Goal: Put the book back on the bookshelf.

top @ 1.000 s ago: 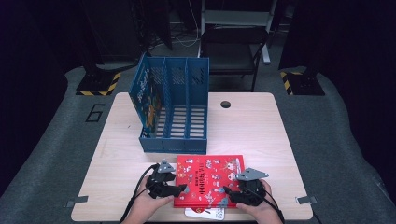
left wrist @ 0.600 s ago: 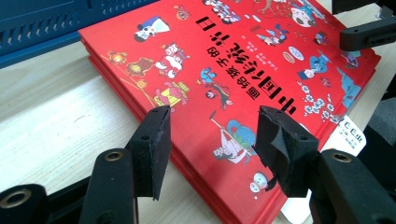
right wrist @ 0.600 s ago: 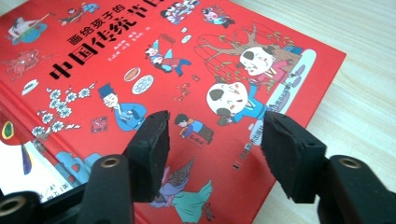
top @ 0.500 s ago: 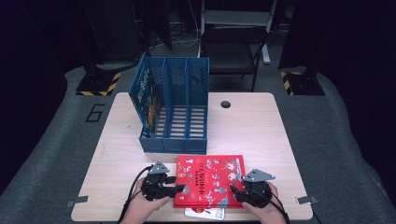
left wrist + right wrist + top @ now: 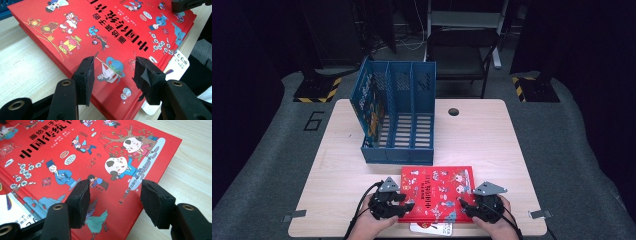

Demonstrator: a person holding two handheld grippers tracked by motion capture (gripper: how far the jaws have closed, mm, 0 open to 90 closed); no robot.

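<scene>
High view: the left gripper [image 5: 404, 206] and right gripper [image 5: 465, 205] sit at the near corners of the red book [image 5: 437, 193], which lies flat on the wooden surface [image 5: 482, 135] before a blue file rack [image 5: 398, 115]; a dark room surrounds.

Left gripper view: jaws part-open above the cover, having just closed a little, clamping nothing.

Right gripper view: jaws likewise part-open over the book's corner, just reopened slightly, empty.

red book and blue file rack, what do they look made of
Red book: looks like a hardcover with a glossy printed cover; light glares off it and its edge is thick and stiff.
Blue file rack: probably moulded plastic, matte, with slotted floor and perforated walls in one even colour.
Table: pale wood-grain top, likely laminate.
</scene>
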